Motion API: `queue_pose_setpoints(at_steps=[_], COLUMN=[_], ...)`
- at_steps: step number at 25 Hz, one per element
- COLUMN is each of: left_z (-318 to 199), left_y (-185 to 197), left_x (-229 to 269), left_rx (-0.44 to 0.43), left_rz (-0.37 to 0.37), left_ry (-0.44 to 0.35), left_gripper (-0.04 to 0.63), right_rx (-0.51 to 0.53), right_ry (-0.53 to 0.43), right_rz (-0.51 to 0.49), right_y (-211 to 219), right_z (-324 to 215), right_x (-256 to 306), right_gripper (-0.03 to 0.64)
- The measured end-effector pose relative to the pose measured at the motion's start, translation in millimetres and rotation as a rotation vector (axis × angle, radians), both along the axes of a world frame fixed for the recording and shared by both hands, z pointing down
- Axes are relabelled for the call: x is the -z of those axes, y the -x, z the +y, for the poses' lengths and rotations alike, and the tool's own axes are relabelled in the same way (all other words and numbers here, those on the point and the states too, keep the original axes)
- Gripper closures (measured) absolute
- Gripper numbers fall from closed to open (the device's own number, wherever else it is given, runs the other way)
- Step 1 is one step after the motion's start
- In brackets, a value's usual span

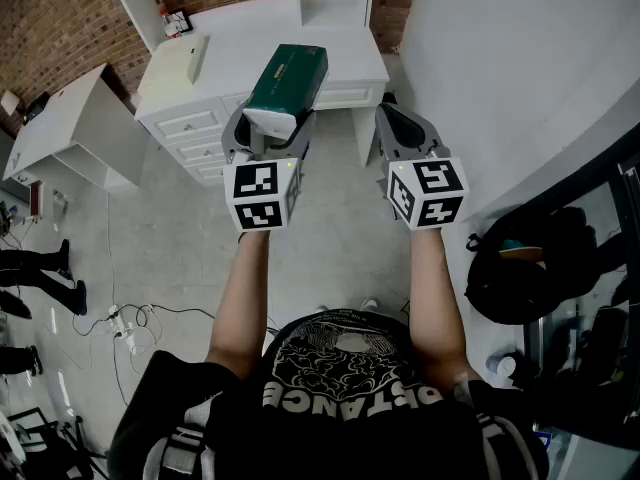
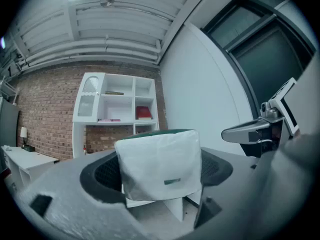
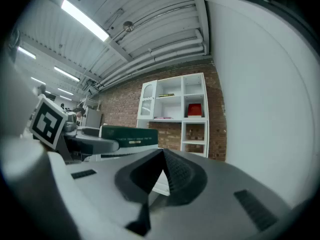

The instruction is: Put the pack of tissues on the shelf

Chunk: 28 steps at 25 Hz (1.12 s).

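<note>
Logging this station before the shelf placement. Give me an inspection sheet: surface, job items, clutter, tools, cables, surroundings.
Surface: white desk with drawers.
Job's things: green pack of tissues in left tool; white shelf against brick wall.
Clutter: pale flat box on desk.
Grippers: left tool shut on pack of tissues; right tool shut, empty.
Cables: power strip and cords on floor.
Surroundings: black bag at right; second white table.
</note>
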State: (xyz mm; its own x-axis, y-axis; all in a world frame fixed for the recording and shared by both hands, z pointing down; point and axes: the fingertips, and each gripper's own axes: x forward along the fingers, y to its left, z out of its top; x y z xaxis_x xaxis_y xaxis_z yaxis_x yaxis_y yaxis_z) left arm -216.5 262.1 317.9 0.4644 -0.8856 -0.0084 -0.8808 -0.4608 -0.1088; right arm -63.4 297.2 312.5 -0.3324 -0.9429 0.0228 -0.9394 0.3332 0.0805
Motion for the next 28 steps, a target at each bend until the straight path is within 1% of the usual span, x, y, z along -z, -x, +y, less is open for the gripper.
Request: queue_pose_setpoints(at_steps=[6,12,17,23,28], left_z=[-4,-12,-32,-72,-117], left_y=[10,8,7,-19,-48], left_x=[-2,-4,-7,-12,-10], left_rx=[-0.016,-0.027,-0.007,0.002,0.024], left_rz=[0.007,0.017,0.014,0.000,0.005], left_ry=[0.000,-0.003,0.011,0.021,0.033], left_gripper=[0.172,0.172,0.172,0.172,0.172], right_rx=[-0.003,-0.012,0.007,0.019,0.050], right_ry=[-0.001,0.003,0.015,0.015,0.015], right_rz=[0.011,0.008,-0.007,-0.040,-0.053], right_y=[15,11,7,-21,-48], right_z=[-1,-8,-30,-74,-120], right_x=[1,-3,-11,-18,-17], right_gripper=[0.614,0.614,0.614,0.614,0.613])
